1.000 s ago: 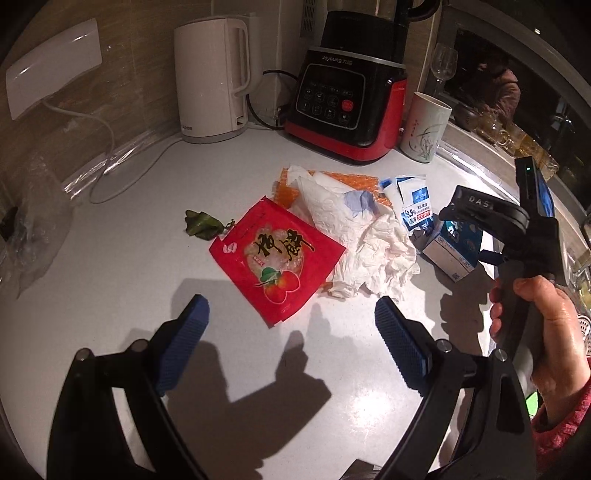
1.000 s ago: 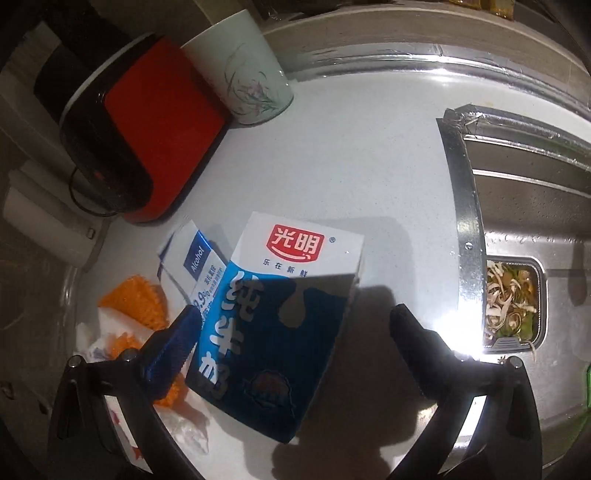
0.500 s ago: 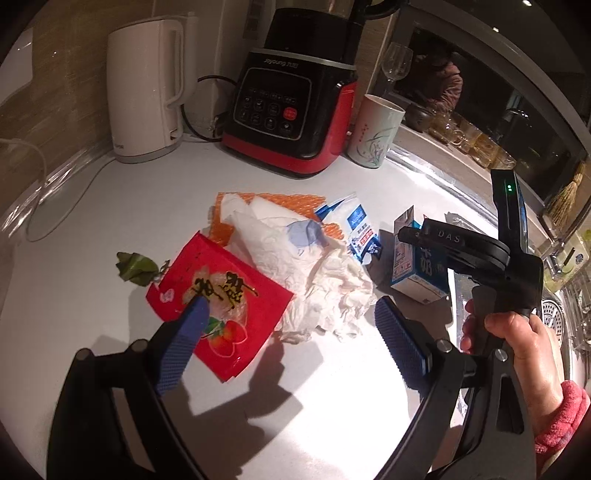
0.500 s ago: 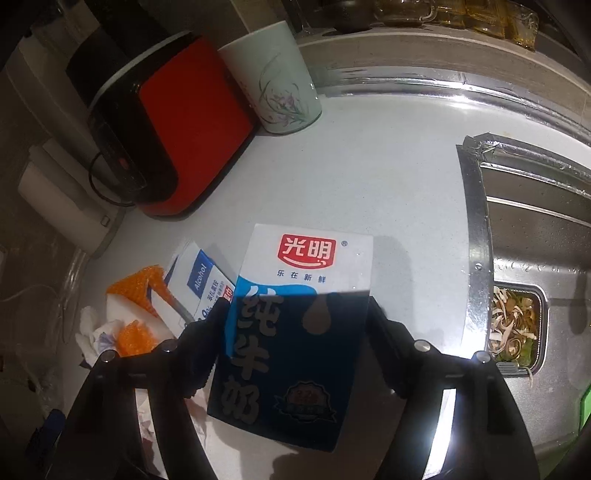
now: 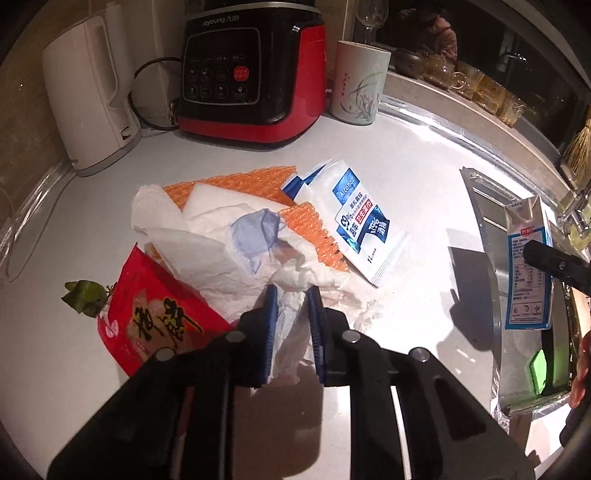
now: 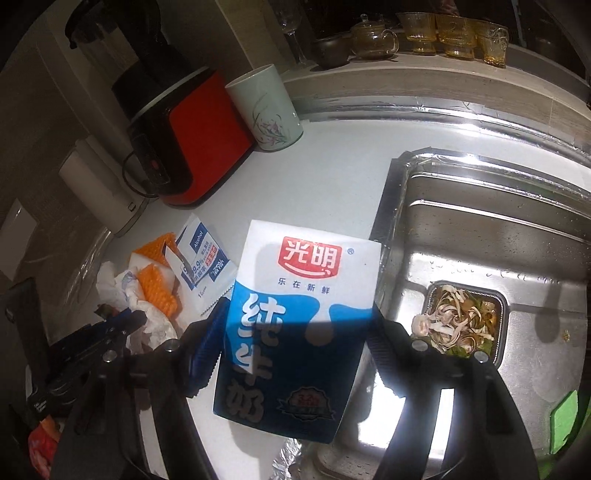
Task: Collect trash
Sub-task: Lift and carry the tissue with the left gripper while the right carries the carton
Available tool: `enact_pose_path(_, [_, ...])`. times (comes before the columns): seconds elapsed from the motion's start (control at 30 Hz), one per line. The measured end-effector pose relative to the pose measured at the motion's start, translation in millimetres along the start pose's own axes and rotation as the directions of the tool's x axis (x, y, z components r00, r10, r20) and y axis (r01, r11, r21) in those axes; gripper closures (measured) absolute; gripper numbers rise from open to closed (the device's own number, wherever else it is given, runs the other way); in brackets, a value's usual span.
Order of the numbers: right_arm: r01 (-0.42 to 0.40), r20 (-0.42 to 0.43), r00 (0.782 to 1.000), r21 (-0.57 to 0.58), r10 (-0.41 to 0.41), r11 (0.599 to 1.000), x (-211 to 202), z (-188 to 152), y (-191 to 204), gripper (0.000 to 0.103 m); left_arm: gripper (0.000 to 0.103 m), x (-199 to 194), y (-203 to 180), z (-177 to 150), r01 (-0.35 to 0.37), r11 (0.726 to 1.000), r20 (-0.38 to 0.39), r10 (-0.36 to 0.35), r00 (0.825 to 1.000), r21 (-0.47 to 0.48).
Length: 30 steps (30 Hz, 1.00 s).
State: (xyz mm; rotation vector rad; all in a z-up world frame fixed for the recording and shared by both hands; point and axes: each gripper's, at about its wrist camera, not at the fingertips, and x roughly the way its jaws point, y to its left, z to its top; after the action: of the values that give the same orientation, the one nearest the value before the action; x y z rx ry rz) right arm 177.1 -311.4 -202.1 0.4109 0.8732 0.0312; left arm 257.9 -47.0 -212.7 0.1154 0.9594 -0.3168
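A heap of trash lies on the white counter [image 5: 413, 166]: crumpled white tissue [image 5: 221, 243], orange foam netting [image 5: 306, 225], an alcohol-wipe packet [image 5: 364, 229], a red snack bag [image 5: 147, 317] and a green leaf [image 5: 83, 297]. My left gripper [image 5: 290, 295] is shut on the near edge of the tissue. My right gripper [image 6: 299, 321] is shut on a blue-and-white milk carton [image 6: 295, 317] and holds it raised beside the sink; the carton also shows in the left wrist view [image 5: 528, 266].
A white kettle [image 5: 88, 96], a red-and-black blender [image 5: 251, 70] and a painted cup [image 5: 358, 88] stand at the back. The steel sink [image 6: 491, 236] at right has a strainer full of food scraps [image 6: 458, 325]. Glassware [image 6: 443, 33] lines the rear ledge.
My left gripper moved forward and closed on the tissue. My right gripper closed on the milk carton and lifted it off the counter toward the sink.
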Motion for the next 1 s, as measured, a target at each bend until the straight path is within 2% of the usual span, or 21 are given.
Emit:
enact_pose_path(0.03, [-0.005,-0.001,1.0,-0.011,0.005,1.0,-1.5,-0.6,-1.2,0.033,0.092,-3.6,0.2,-0.2,-0.001,1.0,0.007,0.001,1.0,-0.004])
enact_pose_path(0.17, [-0.045,-0.01,0.999,-0.066,0.045,0.997,-9.2,-3.2,-0.7,0.033,0.093,-31.6,1.3,2.6,0.025,0.999,0.033,-0.024,0.999,-0.022])
enact_pose_path(0.4, [-0.131,-0.038,0.991,-0.131,0.127,0.983,-16.0,-4.2,5.9,0.033,0.093,-114.3,-20.3,4.2,0.023,0.999,0.158,-0.019,0.987,-0.024])
enact_pose_path(0.57, [-0.162,-0.034,0.987,-0.213,0.158,0.964,-37.2,-11.0,16.9,0.033,0.093,-172.5,-39.7,-14.5,0.023,0.999,0.227,-0.015,0.974,-0.035])
enact_pose_path(0.77, [-0.182,-0.026,0.983,-0.275,0.182,0.944,-80.7,-40.6,30.1,0.034,0.093,-236.4,-65.6,-73.4,0.039,0.999,0.252,-0.032,0.967,-0.021])
enact_pose_path(0.87, [-0.181,-0.02,0.983,-0.293,0.184,0.939,-104.9,-65.2,37.6,0.034,0.093,-255.7,-79.2,-115.4,0.077,0.997,0.221,-0.073,0.973,-0.005])
enact_pose_path(1.0, [-0.163,-0.003,0.985,-0.305,0.171,0.938,-138.8,-105.9,46.2,0.034,0.093,-262.1,-93.1,-179.7,0.116,0.993,0.149,-0.118,0.982,0.02])
